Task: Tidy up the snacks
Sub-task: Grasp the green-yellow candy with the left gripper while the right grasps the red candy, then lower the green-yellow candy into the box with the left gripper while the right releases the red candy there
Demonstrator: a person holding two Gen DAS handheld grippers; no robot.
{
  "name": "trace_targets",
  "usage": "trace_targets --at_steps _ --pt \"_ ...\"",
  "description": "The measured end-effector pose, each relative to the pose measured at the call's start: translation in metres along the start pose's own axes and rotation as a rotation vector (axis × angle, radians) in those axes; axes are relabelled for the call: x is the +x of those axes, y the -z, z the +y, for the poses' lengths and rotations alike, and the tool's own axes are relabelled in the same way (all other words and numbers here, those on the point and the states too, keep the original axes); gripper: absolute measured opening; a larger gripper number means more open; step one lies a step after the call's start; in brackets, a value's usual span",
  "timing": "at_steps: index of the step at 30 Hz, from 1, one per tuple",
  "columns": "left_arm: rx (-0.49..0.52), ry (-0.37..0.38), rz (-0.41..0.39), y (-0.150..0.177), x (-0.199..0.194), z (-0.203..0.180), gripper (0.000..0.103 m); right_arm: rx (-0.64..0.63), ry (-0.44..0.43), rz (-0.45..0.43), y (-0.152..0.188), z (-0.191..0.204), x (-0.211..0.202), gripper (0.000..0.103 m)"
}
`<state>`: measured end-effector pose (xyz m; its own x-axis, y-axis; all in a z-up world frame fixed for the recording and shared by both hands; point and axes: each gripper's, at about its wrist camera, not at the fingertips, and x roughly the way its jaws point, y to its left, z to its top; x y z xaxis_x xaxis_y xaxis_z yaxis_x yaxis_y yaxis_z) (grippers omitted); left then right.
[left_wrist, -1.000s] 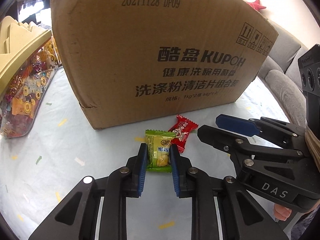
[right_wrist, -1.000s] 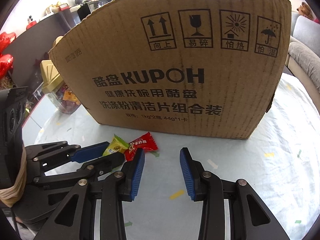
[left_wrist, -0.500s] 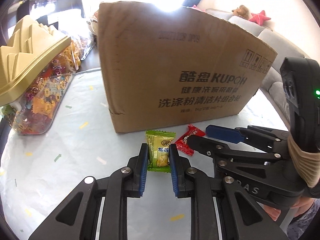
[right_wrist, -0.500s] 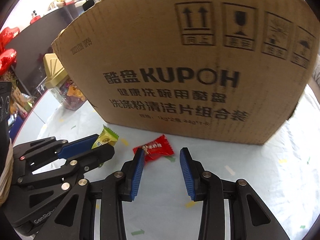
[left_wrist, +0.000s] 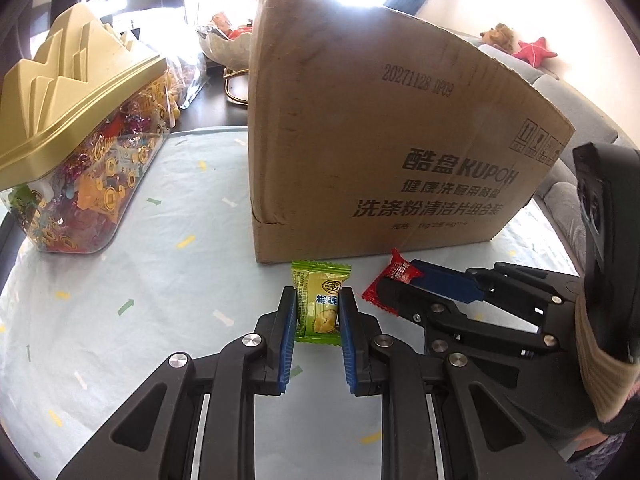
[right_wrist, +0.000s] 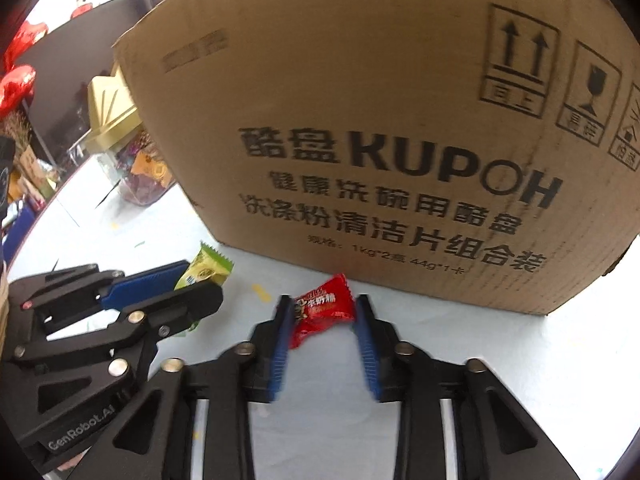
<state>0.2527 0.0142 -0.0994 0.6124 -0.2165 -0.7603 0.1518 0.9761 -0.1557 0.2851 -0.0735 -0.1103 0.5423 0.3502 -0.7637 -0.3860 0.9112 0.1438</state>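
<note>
A green and yellow candy [left_wrist: 319, 305] sits between the fingers of my left gripper [left_wrist: 318, 306], which is shut on it and holds it off the tablecloth. It also shows in the right wrist view [right_wrist: 206, 270]. A red candy [right_wrist: 322, 307] lies on the tablecloth before the cardboard box [right_wrist: 400, 140]. My right gripper [right_wrist: 322, 314] is open with its fingers on either side of the red candy, close to it. The red candy [left_wrist: 394, 280] and right gripper [left_wrist: 394, 286] also show in the left wrist view.
The large cardboard box [left_wrist: 380, 160] stands just behind both candies. A clear tub with a gold lid [left_wrist: 76, 152], full of sweets, stands at the left. A grey sofa [left_wrist: 592, 132] is beyond the table on the right.
My left gripper has lifted and pulled back with the green candy. My right gripper has moved left and forward so its fingers now flank the red candy.
</note>
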Motion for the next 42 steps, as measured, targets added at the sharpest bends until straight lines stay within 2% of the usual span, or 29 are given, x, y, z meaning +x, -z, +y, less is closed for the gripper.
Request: trace_targets --at_steps 5,17,32,42 --pt "-0.009 0.000 -0.011 0.001 -0.006 -0.001 0.021 -0.038 0.017 -0.022 0.003 0.010 -0.005 0.022" --pt "-0.001 0.001 -0.061 -0.002 -0.035 -0.008 0.021 0.008 0.010 -0.058 0.006 0.002 -0.040 0.022" --pt "0.032 -0.001 -0.166 -0.016 -0.083 -0.026 0.021 0.028 0.044 -0.192 0.004 -0.007 -0.115 0.022" --pt "0.056 -0.006 -0.241 -0.037 -0.112 -0.039 0.021 0.022 0.084 -0.277 -0.014 -0.008 -0.153 0.022"
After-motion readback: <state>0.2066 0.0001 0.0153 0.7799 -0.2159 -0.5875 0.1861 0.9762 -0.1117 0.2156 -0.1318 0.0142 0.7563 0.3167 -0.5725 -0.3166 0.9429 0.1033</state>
